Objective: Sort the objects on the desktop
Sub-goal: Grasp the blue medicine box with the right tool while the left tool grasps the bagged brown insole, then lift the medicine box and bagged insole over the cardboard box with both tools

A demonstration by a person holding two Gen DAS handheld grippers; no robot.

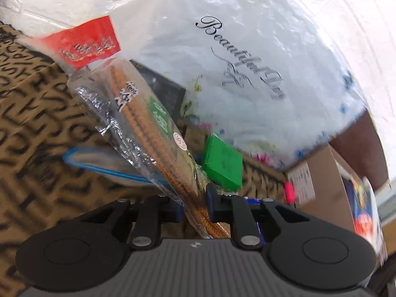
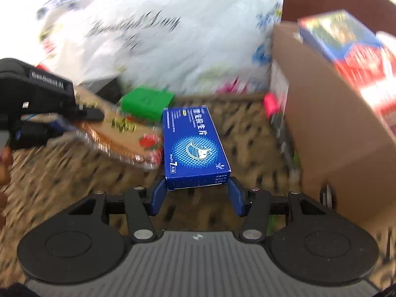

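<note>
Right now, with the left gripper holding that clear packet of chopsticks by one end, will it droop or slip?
The chopsticks packet probably stays fairly straight, since rigid sticks run its length. Its glossy, crinkled wrap looks slippery, so it may slide in the left gripper, which pinches one end only.

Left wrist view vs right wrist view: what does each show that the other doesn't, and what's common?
Left wrist only: the left gripper shut on a clear snack packet, the packet's red header, and a blue-edged item under it.

Right wrist only: the right gripper shut on a blue medicine box, and a red and blue carton on top of the cardboard box.

Both: white "Beautiful Day" plastic bag, green block, pink object, cardboard box, letter-print tablecloth.
</note>
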